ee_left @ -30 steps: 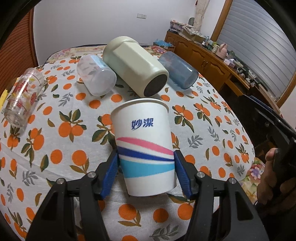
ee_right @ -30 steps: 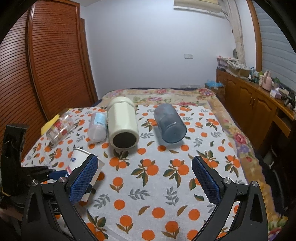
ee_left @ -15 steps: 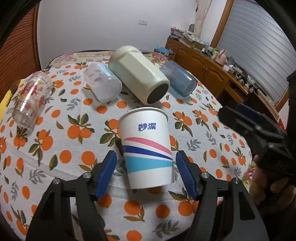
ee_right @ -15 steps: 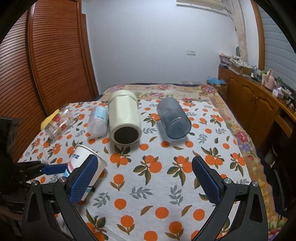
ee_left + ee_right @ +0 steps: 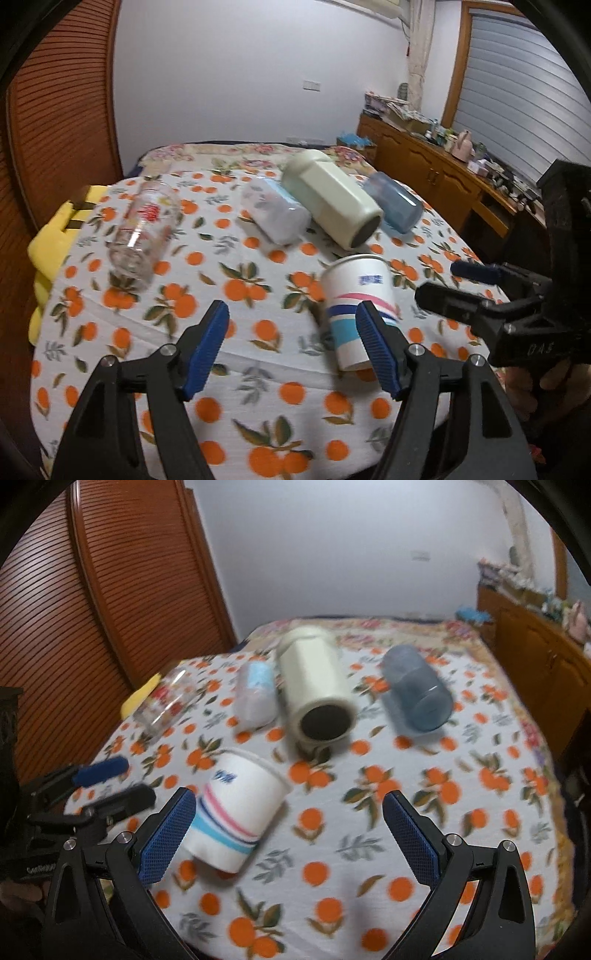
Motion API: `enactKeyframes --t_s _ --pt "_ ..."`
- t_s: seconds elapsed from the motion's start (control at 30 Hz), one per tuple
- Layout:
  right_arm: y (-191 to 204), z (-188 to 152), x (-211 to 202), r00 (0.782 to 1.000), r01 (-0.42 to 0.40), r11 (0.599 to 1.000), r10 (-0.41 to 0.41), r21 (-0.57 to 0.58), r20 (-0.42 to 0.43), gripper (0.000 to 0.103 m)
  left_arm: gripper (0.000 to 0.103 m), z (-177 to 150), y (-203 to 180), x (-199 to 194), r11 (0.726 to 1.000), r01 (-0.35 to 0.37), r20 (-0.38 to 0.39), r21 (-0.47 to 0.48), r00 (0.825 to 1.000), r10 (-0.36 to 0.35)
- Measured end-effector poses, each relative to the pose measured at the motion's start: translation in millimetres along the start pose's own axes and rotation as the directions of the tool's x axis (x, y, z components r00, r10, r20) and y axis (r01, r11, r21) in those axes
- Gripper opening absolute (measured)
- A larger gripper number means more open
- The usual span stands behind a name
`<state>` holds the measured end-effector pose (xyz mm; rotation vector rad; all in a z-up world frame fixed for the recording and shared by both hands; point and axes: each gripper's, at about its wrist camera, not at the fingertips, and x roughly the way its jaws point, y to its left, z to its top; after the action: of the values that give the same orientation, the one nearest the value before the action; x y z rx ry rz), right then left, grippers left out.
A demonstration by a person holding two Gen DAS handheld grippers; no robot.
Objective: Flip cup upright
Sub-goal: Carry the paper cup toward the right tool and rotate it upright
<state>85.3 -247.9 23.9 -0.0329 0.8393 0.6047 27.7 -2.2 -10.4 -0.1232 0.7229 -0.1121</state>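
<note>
A white paper cup (image 5: 358, 306) with pink and blue stripes stands upright, mouth up, on the orange-print cloth (image 5: 258, 373). It also shows in the right wrist view (image 5: 236, 808). My left gripper (image 5: 291, 343) is open and empty; the cup stands just beyond its right finger (image 5: 376, 350), outside the jaws. My right gripper (image 5: 288, 834) is open and empty, with the cup next to its left finger (image 5: 166, 834). Four other cups lie on their sides: a cream tumbler (image 5: 332, 203), a blue cup (image 5: 393, 206), a frosted cup (image 5: 273, 214) and a printed glass (image 5: 142, 229).
A yellow object (image 5: 55, 236) lies at the table's left edge by the brown louvred door (image 5: 62, 110). A wooden sideboard (image 5: 436, 177) with clutter runs along the right wall. The table's front edge is near both grippers.
My left gripper has let go of the paper cup, opened wide, drawn back and swung left. The cup stays upright on the cloth. My right gripper has moved left toward the cup.
</note>
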Motion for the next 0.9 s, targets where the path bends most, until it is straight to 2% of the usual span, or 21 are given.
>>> enactKeyframes --t_s 0.2,0.43,0.63,0.87,0.9 --pt "6.8 2.0 24.8 0.992 -0.074 0.996 0.08 0.058 -0.095 0.095 0.072 -7.7 17.5 1.9 0.999 -0.031 0.005 -0.022 1.0 0.031" --pt "12.8 5.9 44.6 0.982 -0.085 0.993 0.098 0.085 -0.162 0.094 0.072 -14.8 28.1 4.7 0.998 -0.044 0.003 -0.052 0.999 0.044" --pt "10.5 9.0 70.0 0.96 -0.104 0.985 0.135 0.135 -0.246 0.086 0.072 -17.9 33.8 3.8 0.997 -0.046 0.003 -0.064 0.999 0.046" --pt "8.9 16.1 81.5 0.945 -0.113 0.981 0.154 0.155 -0.287 0.084 0.072 -20.4 38.4 4.5 0.996 -0.049 -0.003 -0.078 0.999 0.049" --pt "8.4 16.9 82.4 0.944 -0.114 0.981 0.156 0.155 -0.292 0.081 0.072 -20.6 38.7 4.5 0.996 -0.049 -0.003 -0.08 0.999 0.049"
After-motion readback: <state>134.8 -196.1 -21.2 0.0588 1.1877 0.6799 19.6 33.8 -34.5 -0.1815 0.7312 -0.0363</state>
